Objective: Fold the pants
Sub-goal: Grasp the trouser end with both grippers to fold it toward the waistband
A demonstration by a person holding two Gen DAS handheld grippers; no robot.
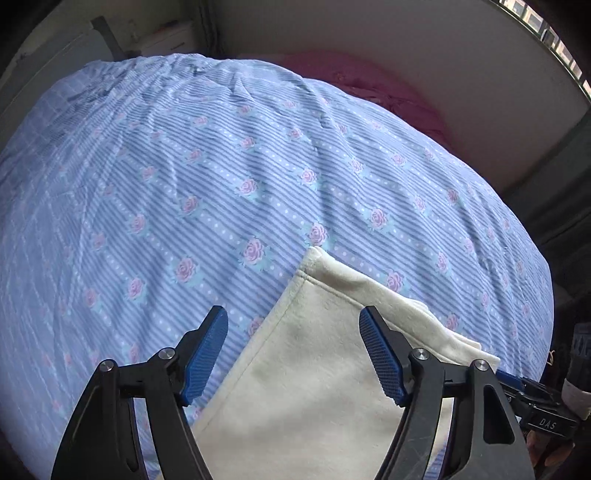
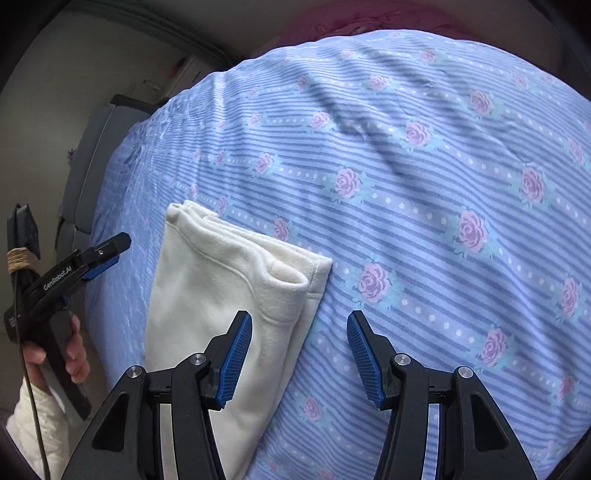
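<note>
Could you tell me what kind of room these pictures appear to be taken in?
Most likely a bedroom: cream pants lie folded on a bed with a blue rose-print sheet, and pink bedding sits at its far end.

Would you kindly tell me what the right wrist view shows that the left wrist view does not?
Only the right wrist view shows the person's hand and cream sleeve holding the left hand-held gripper, plus the rolled leg openings of the pants. Only the left wrist view shows a window at upper right. Both show the folded cream pants on the floral blue bedsheet, pink bedding beyond, and open jaws holding nothing.
</note>
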